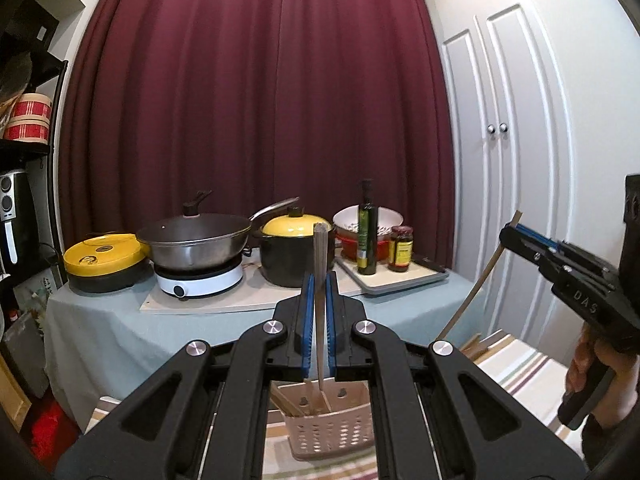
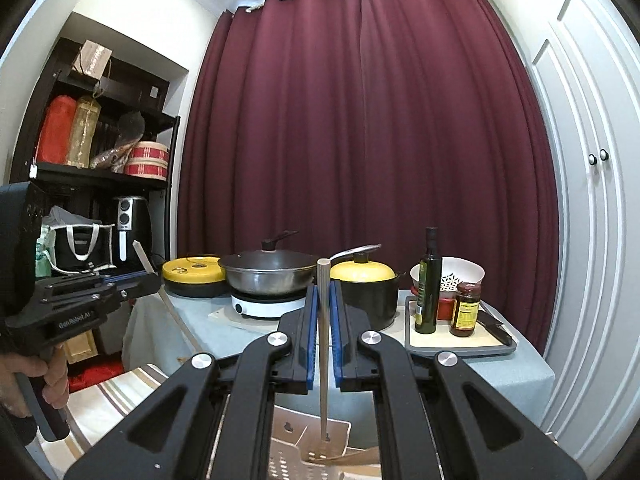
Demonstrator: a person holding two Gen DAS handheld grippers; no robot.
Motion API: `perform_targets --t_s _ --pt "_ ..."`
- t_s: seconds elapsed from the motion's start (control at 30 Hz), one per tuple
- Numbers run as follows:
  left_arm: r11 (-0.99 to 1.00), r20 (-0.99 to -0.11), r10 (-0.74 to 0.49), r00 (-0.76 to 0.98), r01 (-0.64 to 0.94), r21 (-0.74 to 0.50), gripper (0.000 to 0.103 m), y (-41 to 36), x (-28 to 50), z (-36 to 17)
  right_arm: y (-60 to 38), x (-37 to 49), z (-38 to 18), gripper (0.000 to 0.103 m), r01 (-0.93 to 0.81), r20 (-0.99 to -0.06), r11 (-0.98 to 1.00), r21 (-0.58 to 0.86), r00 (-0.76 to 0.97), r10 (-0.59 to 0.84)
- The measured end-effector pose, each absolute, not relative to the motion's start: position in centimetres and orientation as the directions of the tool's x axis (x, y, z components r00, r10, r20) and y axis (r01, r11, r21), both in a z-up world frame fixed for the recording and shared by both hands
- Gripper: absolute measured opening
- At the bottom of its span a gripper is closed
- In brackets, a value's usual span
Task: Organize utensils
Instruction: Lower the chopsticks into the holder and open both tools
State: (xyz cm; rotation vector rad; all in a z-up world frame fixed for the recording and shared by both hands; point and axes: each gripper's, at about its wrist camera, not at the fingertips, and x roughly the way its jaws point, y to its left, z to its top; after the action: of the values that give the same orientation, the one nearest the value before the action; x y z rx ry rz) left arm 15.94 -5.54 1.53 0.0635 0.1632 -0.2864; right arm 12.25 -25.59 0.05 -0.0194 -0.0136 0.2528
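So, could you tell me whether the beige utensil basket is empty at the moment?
Not empty. The beige utensil basket already holds wooden chopsticks leaning inside it, below the left gripper.

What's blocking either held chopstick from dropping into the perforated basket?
Nothing visible. The left gripper holds its chopstick upright, lower end already inside the beige basket, beside chopsticks leaning at its left. The right gripper holds its chopstick with the tip over the same basket.
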Motion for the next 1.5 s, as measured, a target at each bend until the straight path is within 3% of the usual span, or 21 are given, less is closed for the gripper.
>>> perform_targets --t_s 0.37,0.83,0.93,0.97,1.0,1.17,1.5 --pt "0.962 -0.269 -0.259 0.928 0.272 0.013 0.006 -5.2 20.4 -2.3 -25.2 16.9 -3.9 0.007 -0.255 -0.115 0.967 0.013 0.96 0.255" --pt "0.965 -0.331 -0.248 0.91 0.263 -0.002 0.006 -5.0 22.3 -5.0 -25.0 19.1 -6.8 0.007 -0.237 -0.198 0.971 0.036 0.951 0.239" --pt "0.966 -0.335 -0.245 0.91 0.26 0.0 0.012 -5.1 22.4 -5.3 -24.9 19.1 -7.1 0.007 -0.23 -0.204 0.972 0.037 0.951 0.233" --pt "0.966 -0.337 -0.244 0.91 0.258 -0.001 0.018 -5.1 22.4 -5.3 -24.9 19.1 -7.1 0.008 -0.228 -0.203 0.973 0.035 0.952 0.23" --pt "0.967 -0.336 -0.242 0.91 0.257 -0.001 0.026 -5.0 22.4 -5.3 -24.9 19.0 -7.2 0.011 -0.226 -0.203 0.974 0.034 0.952 0.228" --pt "0.969 -0.328 -0.233 0.916 0.245 -0.004 0.045 -4.8 22.3 -5.3 -24.8 18.5 -7.0 0.032 -0.215 -0.186 0.976 0.03 0.958 0.217" --pt "0.979 -0.279 -0.195 0.94 0.203 0.001 0.068 -4.1 20.6 -4.2 -24.7 17.1 -5.7 0.052 -0.197 -0.156 0.98 0.016 0.968 0.197"
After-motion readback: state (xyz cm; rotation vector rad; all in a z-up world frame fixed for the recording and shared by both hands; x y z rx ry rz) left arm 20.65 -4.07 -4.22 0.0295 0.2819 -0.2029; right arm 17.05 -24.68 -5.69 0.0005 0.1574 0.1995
